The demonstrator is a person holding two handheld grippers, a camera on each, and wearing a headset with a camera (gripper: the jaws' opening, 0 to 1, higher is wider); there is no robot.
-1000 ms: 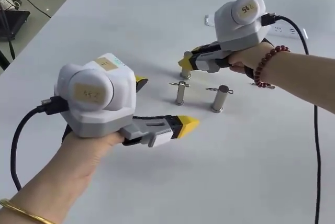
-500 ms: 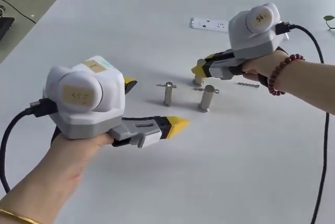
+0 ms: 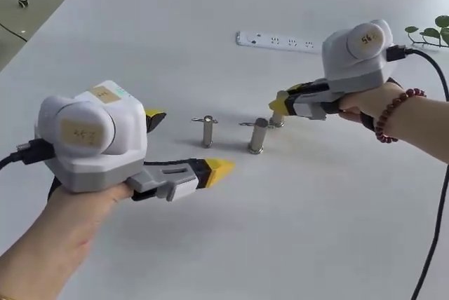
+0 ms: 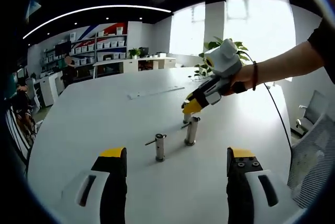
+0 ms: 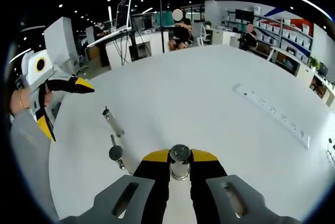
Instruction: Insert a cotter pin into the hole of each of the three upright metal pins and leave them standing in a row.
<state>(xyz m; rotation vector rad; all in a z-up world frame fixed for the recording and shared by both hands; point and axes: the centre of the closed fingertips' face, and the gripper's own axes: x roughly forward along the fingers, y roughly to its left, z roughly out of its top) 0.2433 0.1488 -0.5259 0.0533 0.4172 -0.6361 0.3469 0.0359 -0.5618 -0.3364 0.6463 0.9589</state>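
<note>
Three pins stand upright on the table (image 3: 316, 216), long axes vertical. The left pin (image 3: 208, 132) and the middle pin (image 3: 257, 136) each carry a cotter (image 3: 202, 119) through the top, sticking out sideways. The third pin (image 3: 278, 120) stands just beside the middle pin, to its right and a little farther from the person, so the line looks bent at that end.

The right gripper (image 3: 280, 107) holds this pin by its upper part, jaws closed on it. In the right gripper view its top sits between the yellow tips. Whether a cotter is through it I cannot tell.

The left gripper (image 3: 186, 144) hangs with its jaws wide apart and nothing between them, near the left pin but apart from it.

The right hand is the nearer one. The coming move probably turns on where the third pin sits relative to the other two: it would need to come toward the person and rightward, kept vertical, to fall into line with them.
</note>
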